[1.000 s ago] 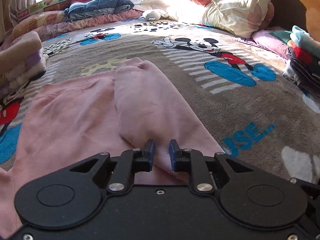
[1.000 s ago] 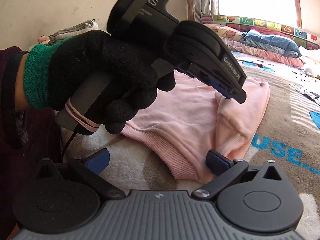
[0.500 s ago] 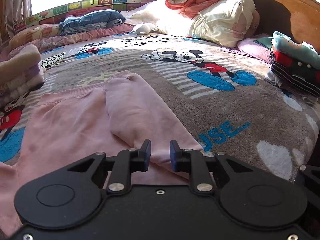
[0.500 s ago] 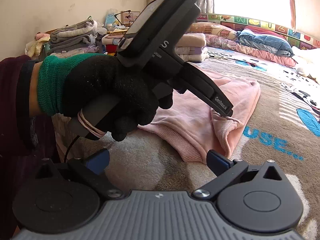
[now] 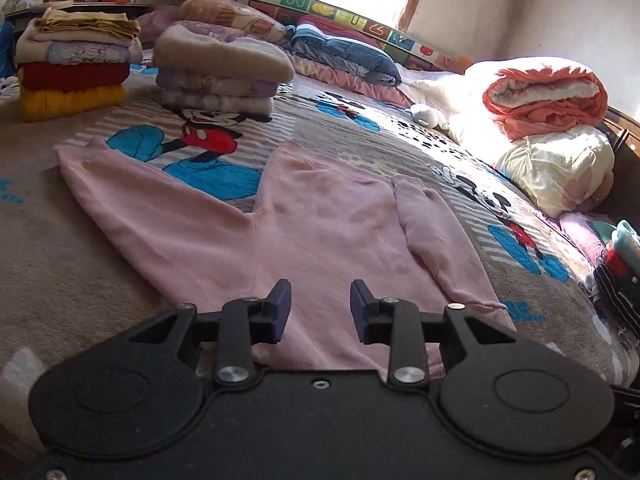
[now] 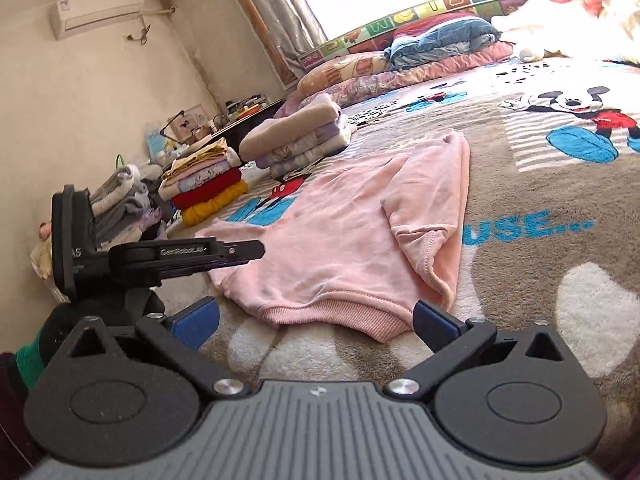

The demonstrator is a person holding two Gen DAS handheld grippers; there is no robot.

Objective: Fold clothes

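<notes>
Swinging away from the folded-in right sleeve, the left tool [image 5: 320,304] is now hanging over the hem of the pale pink fleece sweatshirt [image 5: 320,224], which is lying flat on the grey cartoon-print blanket [image 5: 100,280] covering the bed. Its blue-padded jaws have just been opening and are standing apart, nothing between them. One sleeve [image 5: 152,216] is still lying spread out, so it probably comes next. Beside it, the right tool [image 6: 316,320] is gaping wide, empty, near the ribbed hem [image 6: 332,316].

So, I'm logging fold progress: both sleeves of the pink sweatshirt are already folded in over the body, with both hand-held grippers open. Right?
Not quite. Only one sleeve is folded over the pink sweatshirt; the other sleeve lies stretched out across the blanket, as the left wrist view shows. The left hand-held gripper and right hand-held gripper are open.
</notes>
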